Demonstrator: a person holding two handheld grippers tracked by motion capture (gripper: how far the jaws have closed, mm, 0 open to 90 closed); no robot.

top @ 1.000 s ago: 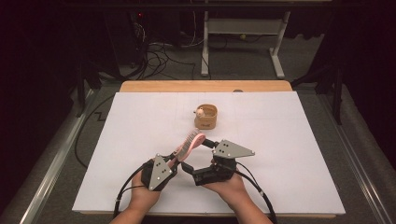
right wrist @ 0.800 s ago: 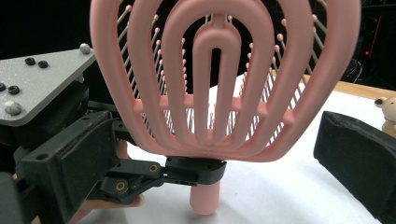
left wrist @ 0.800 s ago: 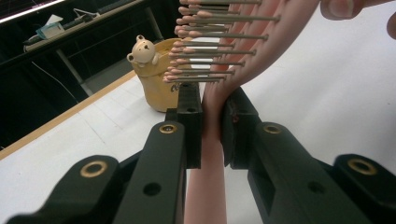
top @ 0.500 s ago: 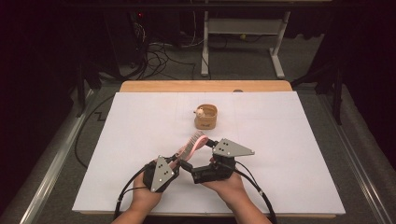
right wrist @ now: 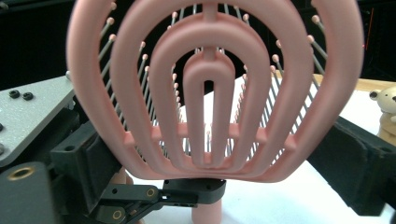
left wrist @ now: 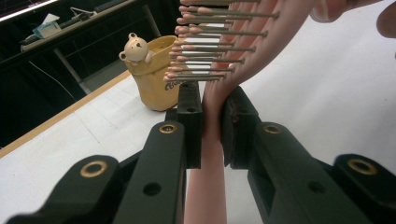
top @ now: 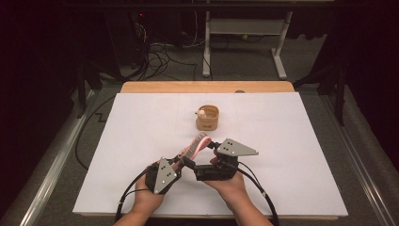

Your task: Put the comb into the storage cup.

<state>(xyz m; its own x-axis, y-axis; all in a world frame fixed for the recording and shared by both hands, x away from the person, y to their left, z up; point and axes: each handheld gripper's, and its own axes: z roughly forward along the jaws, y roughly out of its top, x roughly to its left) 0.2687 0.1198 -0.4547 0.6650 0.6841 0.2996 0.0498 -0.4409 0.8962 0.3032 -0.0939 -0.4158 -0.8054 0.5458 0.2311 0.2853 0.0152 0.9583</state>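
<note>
While both hands meet near the front of the table, these lines tell what is there.

Hairbrush: pink plastic hairbrush (top: 195, 146), held up off the table between the two grippers, just in front of the person's hands. Its head is an open frame of nested arches (right wrist: 210, 93), smooth and matte, joined by short cross bars. Thin metal pins with small pink ball tips stand out from one side (left wrist: 210, 51). A round pink handle runs down from the head.

Left gripper: left gripper (left wrist: 212, 123) has its black jaws pressed together on the brush's neck, where the handle meets the head. In the high view it sits under a grey three-cornered plate (top: 164, 173).

Right gripper: right gripper (top: 212, 149) has its black jaws wide apart, one on each side of the brush head; they have just been closing a little. Whether the pads touch the plastic cannot be told.

Cup: small yellow-tan cup (top: 208, 117), round and smooth, stands farther back on the table, well apart from the brush. A cream bear figure (left wrist: 135, 49) peeks over its rim.

Writing: dark lettering on the cup's side, too small to read.

Table: white matte sheet (top: 301, 141) over a wooden top with a pale edge along the far side.
</note>
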